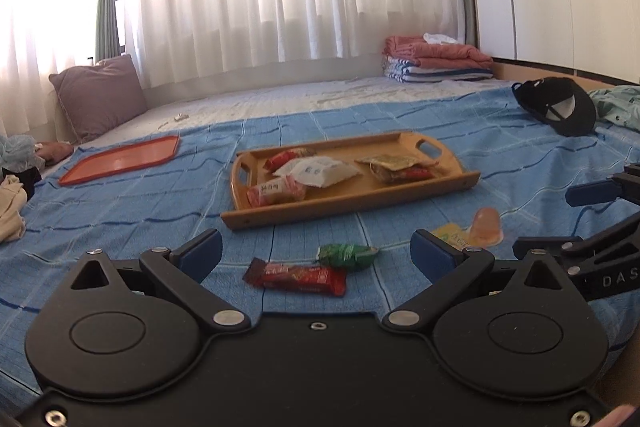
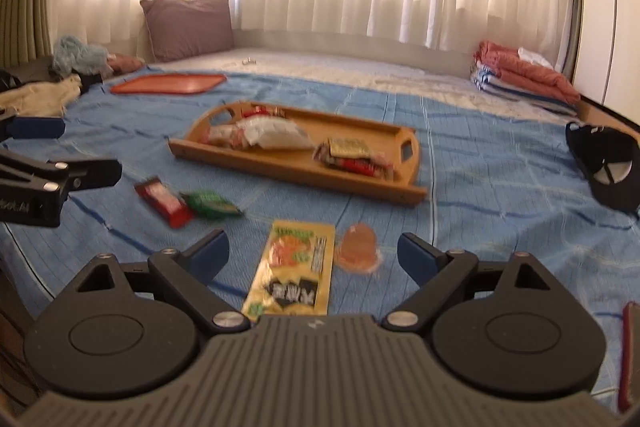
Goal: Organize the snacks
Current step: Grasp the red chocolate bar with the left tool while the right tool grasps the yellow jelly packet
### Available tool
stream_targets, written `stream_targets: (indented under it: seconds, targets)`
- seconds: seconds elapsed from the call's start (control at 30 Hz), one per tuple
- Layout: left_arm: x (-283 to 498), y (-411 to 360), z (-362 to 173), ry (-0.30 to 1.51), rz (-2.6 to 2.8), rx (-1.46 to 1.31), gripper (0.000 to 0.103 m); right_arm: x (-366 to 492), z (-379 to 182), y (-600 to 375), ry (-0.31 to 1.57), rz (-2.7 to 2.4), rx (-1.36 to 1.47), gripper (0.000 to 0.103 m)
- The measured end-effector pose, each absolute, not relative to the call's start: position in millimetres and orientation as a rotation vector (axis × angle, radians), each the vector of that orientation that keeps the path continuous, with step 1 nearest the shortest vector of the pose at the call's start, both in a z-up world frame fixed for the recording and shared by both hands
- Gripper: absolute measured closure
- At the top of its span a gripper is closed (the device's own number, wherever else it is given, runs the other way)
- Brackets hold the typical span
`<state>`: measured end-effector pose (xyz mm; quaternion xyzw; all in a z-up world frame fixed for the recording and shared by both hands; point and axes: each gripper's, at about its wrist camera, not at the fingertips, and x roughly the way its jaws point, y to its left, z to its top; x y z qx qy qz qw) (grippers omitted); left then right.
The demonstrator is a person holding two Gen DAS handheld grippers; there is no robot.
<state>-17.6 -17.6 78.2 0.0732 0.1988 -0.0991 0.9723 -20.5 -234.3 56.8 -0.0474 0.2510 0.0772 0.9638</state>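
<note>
both jaws wide open and empty, yellow packet [image 2: 294, 269] half hidden by right gripper [image 2: 312, 259], blurred

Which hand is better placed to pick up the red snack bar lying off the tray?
Left. The red bar lies between the open left tongs; the right tongs face the yellow packet.

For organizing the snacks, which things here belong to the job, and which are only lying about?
Job:
wooden tray
red bar
green packet
yellow sachet
jelly cup

Lying about:
black cap
folded blankets
purple pillow
</note>
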Motion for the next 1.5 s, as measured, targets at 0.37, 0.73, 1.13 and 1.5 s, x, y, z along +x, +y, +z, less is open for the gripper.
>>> stream_targets:
  seconds: [0.37, 0.73, 1.13, 1.5]
  targets:
    - [49, -15, 24, 0.496, -0.133, 0.087, 0.002, -1, 6, -224, 0.582, 0.146, -0.064, 0.006]
    - [111, -16, -5, 0.605, -0.132, 0.12, 0.002, 26, -12, -215, 0.616, 0.145, -0.065, 0.001]
    - [119, -12, -15, 0.656, -0.149, 0.072, 0.0, 30, -22, -214, 0.627, 0.144, -0.066, 0.0]
    - [105, -10, -6, 0.649, -0.142, 0.014, 0.036, 30, -23, -212, 0.627, 0.147, -0.064, 0.0]
